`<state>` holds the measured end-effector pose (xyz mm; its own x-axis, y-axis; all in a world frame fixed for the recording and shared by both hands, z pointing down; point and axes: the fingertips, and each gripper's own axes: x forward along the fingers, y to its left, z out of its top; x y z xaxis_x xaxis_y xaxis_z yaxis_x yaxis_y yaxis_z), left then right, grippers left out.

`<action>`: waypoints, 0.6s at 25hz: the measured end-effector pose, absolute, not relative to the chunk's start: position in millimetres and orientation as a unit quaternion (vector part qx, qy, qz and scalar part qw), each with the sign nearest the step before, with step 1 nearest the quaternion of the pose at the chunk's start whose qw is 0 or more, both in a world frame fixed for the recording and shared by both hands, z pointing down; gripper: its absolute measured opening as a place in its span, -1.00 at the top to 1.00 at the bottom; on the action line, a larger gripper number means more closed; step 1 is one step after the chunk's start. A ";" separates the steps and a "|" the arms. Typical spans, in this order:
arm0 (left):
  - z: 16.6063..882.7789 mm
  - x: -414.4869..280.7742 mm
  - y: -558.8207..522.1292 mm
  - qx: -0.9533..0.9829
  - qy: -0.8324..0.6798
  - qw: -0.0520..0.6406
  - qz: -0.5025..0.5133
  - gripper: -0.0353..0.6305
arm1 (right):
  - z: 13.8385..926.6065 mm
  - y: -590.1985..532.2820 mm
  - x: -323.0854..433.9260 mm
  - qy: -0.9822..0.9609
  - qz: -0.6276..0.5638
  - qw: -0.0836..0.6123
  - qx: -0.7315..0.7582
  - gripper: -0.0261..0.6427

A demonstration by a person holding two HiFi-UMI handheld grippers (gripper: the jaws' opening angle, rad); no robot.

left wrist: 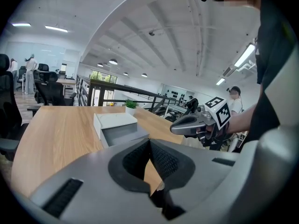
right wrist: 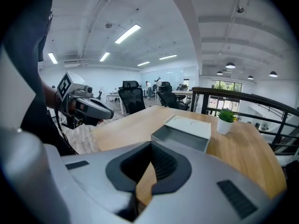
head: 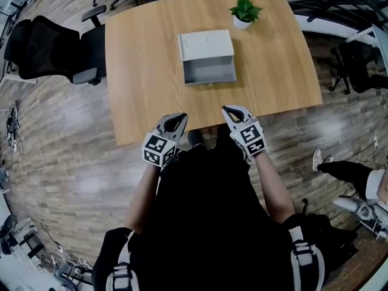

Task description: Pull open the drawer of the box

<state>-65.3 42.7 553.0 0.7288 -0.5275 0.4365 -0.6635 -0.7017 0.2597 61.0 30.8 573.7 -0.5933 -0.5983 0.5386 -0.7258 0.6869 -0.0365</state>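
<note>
A white box (head: 205, 43) sits mid-table, and its grey drawer (head: 210, 71) is slid out toward me and shows empty. Both grippers hover at the table's near edge, well short of the drawer. My left gripper (head: 176, 121) is shut with nothing between its jaws, as is my right gripper (head: 230, 110). In the left gripper view the pads (left wrist: 161, 160) meet at the tip, with the box (left wrist: 115, 120) and the right gripper (left wrist: 188, 124) beyond. The right gripper view shows its jaws closed too, with the open drawer (right wrist: 180, 138) and the left gripper (right wrist: 93, 108) ahead.
A small potted plant (head: 245, 12) stands at the table's far right, behind the box. Black office chairs (head: 54, 47) crowd the table's left side. The wooden table (head: 145, 90) has bare wood around the box. Another person's leg (head: 345, 170) shows at the right.
</note>
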 end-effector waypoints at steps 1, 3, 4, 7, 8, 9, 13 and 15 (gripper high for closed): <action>552.7 -65.4 41.6 0.907 -0.329 0.204 0.167 0.83 | 573.1 29.0 61.2 -0.884 0.127 0.251 0.374 0.85; 552.6 -65.0 39.6 0.907 -0.329 0.205 0.167 0.83 | 572.4 25.6 61.8 -0.884 0.126 0.252 0.374 0.85; 552.4 -64.1 38.6 0.907 -0.328 0.205 0.166 0.83 | 572.1 24.2 62.4 -0.884 0.125 0.252 0.374 0.85; 552.9 -60.6 36.4 0.907 -0.326 0.207 0.167 0.83 | 572.4 22.7 64.4 -0.883 0.125 0.253 0.375 0.85; 553.4 -59.2 36.1 0.908 -0.325 0.207 0.167 0.83 | 573.1 23.3 65.0 -0.883 0.125 0.254 0.375 0.85; 553.7 -57.8 35.7 0.908 -0.323 0.206 0.167 0.83 | 574.1 24.1 65.6 -0.882 0.127 0.254 0.375 0.85; 553.1 -53.9 34.6 0.912 -0.316 0.204 0.164 0.82 | 575.8 25.1 65.0 -0.882 0.128 0.253 0.375 0.85; 552.9 -53.3 34.2 0.913 -0.314 0.204 0.162 0.83 | 576.7 24.8 64.1 -0.882 0.128 0.256 0.375 0.85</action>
